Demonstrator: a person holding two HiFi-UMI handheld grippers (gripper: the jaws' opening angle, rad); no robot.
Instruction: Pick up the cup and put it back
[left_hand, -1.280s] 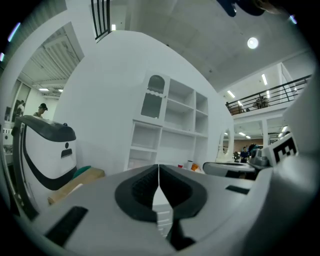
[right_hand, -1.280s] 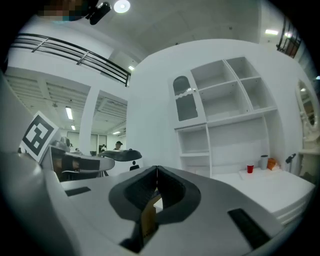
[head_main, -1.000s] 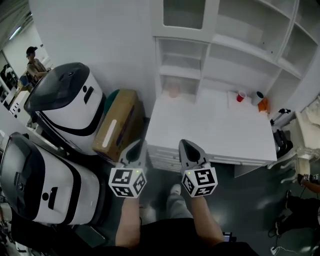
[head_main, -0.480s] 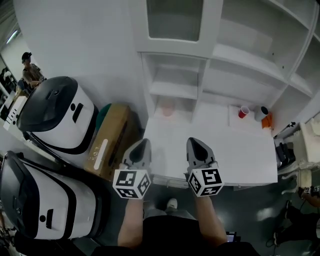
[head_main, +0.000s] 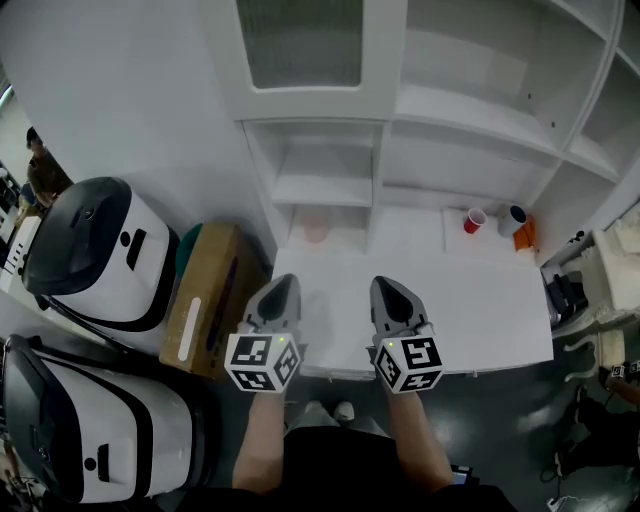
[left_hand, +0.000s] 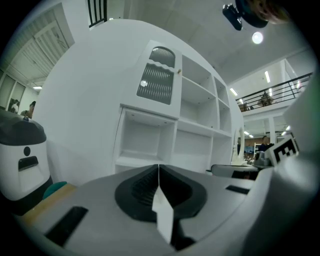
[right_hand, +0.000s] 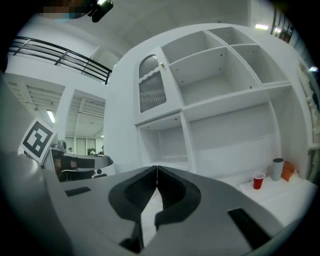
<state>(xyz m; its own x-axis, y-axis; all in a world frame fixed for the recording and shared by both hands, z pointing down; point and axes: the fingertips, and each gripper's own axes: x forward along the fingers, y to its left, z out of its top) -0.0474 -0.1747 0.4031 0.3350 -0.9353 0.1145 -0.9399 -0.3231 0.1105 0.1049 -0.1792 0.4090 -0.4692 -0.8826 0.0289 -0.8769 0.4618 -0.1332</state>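
A red cup (head_main: 474, 219) stands at the back right of the white desk (head_main: 470, 300); the right gripper view also shows the red cup (right_hand: 258, 181). Beside it are a grey cup (head_main: 513, 219) and an orange object (head_main: 526, 236). A pale pink cup (head_main: 315, 231) sits in the low left shelf cubby. My left gripper (head_main: 283, 284) and right gripper (head_main: 381, 286) are side by side over the desk's front edge, pointing at the shelves. Both are shut and hold nothing. The left gripper (left_hand: 159, 167) and the right gripper (right_hand: 157, 169) show their tips meeting.
Tall white shelving (head_main: 480, 110) with a frosted cabinet door (head_main: 300, 40) rises behind the desk. Left of the desk are a cardboard box (head_main: 205, 300) and two large white-and-black machines (head_main: 95, 245) (head_main: 80, 420). A person (head_main: 40, 170) stands far left. Clutter (head_main: 565, 295) lies right of the desk.
Both grippers and the head moved forward towards the desk. The shelves loom larger and the grippers now reach over the desk's front edge. The jaws stayed shut.
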